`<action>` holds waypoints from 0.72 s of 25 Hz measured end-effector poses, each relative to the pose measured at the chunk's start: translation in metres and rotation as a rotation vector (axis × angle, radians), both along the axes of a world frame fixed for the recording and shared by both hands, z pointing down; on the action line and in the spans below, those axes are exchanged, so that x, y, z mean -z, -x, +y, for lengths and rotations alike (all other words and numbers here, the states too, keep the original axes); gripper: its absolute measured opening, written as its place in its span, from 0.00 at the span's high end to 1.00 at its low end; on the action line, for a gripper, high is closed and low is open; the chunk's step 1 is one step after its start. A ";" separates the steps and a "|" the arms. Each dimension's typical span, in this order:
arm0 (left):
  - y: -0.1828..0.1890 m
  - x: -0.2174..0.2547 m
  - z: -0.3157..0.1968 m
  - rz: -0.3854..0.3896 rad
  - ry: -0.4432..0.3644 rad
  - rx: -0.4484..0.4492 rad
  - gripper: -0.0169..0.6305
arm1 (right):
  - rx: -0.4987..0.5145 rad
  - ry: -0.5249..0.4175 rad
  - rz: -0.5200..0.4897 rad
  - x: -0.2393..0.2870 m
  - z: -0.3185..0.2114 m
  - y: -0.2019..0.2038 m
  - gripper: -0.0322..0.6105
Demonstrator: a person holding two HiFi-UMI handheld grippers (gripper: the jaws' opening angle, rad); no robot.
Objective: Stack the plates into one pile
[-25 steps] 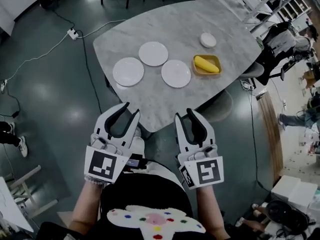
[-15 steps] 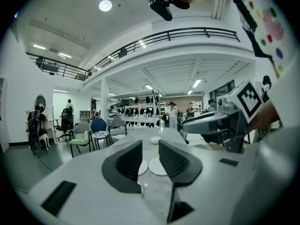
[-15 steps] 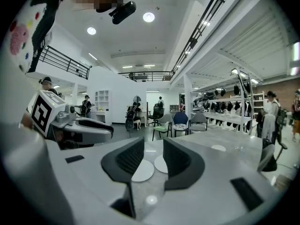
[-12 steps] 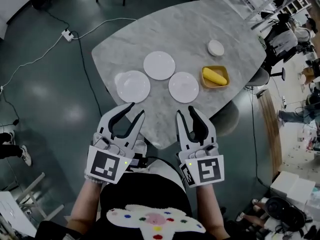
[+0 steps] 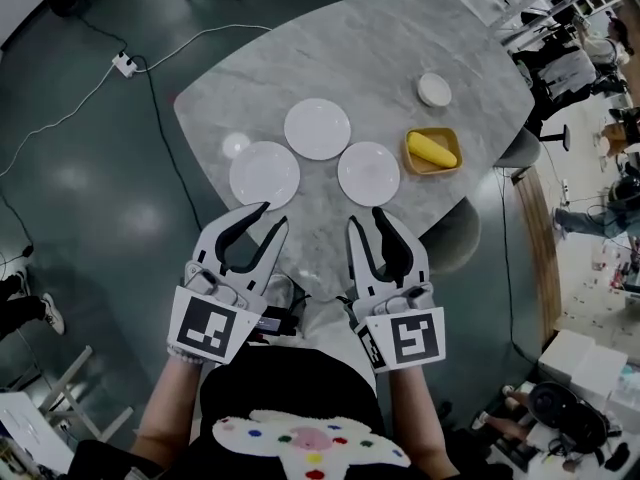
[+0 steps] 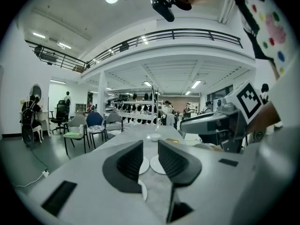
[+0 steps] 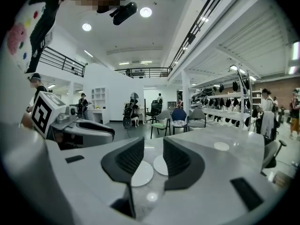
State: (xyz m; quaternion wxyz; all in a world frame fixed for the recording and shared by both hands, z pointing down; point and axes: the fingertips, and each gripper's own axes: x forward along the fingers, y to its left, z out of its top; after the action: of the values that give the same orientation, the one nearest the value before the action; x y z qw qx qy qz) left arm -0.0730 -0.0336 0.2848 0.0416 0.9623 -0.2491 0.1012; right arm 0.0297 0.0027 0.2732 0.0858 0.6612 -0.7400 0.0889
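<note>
Three white plates lie apart on the grey marble table point(image 5: 400, 48): a left plate point(image 5: 265, 175), a far plate point(image 5: 318, 128) and a right plate point(image 5: 369, 173). My left gripper point(image 5: 272, 216) hovers over the table's near edge just short of the left plate; its jaws have just been closing a little and stand open with nothing between them. My right gripper point(image 5: 365, 218) is just short of the right plate, open and empty. Past the left gripper point(image 6: 150, 161) I see two plates point(image 6: 156, 164). Beyond the right gripper point(image 7: 153, 161) lie two plates point(image 7: 143, 173).
A yellow dish point(image 5: 433, 151) holding a yellow item sits right of the plates, with a small white bowl point(image 5: 434, 89) farther back. A cable and power strip point(image 5: 125, 63) lie on the floor at left. Chairs and people stand around the room.
Both grippers have moved forward towards the table; their tips now reach over its near edge, close to the left and right plates. The plates have not moved.
</note>
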 end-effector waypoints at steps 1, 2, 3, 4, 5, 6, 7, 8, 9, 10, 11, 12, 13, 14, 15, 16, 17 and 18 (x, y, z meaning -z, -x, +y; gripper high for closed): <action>-0.001 -0.001 0.000 0.002 0.004 0.005 0.82 | 0.006 0.001 -0.003 -0.002 -0.001 0.000 0.78; -0.002 -0.002 0.000 0.002 0.007 0.011 0.82 | 0.013 0.003 -0.005 -0.003 -0.002 0.000 0.78; -0.002 -0.003 0.000 0.003 0.011 0.019 0.82 | 0.022 0.005 -0.006 -0.005 -0.003 -0.001 0.78; -0.002 -0.003 -0.001 0.005 0.016 0.030 0.82 | 0.034 0.007 -0.008 -0.006 -0.005 -0.001 0.78; -0.002 -0.004 0.000 0.006 0.025 0.042 0.82 | 0.046 0.009 -0.009 -0.007 -0.006 0.000 0.78; -0.001 -0.006 0.000 0.007 0.036 0.056 0.82 | 0.059 0.012 -0.010 -0.009 -0.007 0.000 0.78; 0.000 -0.008 0.000 0.008 0.049 0.070 0.82 | 0.072 0.015 -0.010 -0.010 -0.008 0.000 0.78; 0.000 -0.010 -0.001 0.010 0.062 0.086 0.82 | 0.086 0.019 -0.010 -0.012 -0.009 0.000 0.78; 0.001 -0.013 -0.002 0.013 0.074 0.102 0.82 | 0.101 0.024 -0.011 -0.014 -0.011 0.001 0.78; 0.002 -0.015 -0.002 0.015 0.086 0.117 0.82 | 0.117 0.028 -0.012 -0.017 -0.013 0.002 0.78; 0.002 -0.018 -0.003 0.015 0.095 0.129 0.82 | 0.132 0.033 -0.013 -0.020 -0.015 0.002 0.78; 0.002 -0.021 -0.003 0.016 0.103 0.141 0.82 | 0.146 0.038 -0.013 -0.022 -0.017 0.003 0.78; 0.002 -0.023 -0.003 0.018 0.111 0.154 0.82 | 0.160 0.042 -0.013 -0.025 -0.017 0.004 0.78; 0.003 -0.025 -0.003 0.022 0.124 0.170 0.82 | 0.174 0.047 -0.013 -0.027 -0.018 0.004 0.78; 0.005 -0.028 -0.002 0.025 0.142 0.187 0.82 | 0.187 0.052 -0.012 -0.029 -0.019 0.005 0.78; 0.007 -0.033 -0.001 0.025 0.167 0.203 0.82 | 0.199 0.058 -0.011 -0.031 -0.019 0.006 0.78; 0.010 -0.039 0.000 0.022 0.195 0.217 0.82 | 0.210 0.063 -0.009 -0.033 -0.020 0.007 0.78; 0.012 -0.045 0.001 0.022 0.221 0.228 0.82 | 0.220 0.067 -0.008 -0.035 -0.021 0.008 0.78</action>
State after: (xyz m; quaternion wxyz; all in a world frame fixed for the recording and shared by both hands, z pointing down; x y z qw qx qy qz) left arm -0.0846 -0.0325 0.3297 0.1610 0.9183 -0.3437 0.1123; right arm 0.0221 -0.0187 0.3080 0.1143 0.5724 -0.8050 0.1063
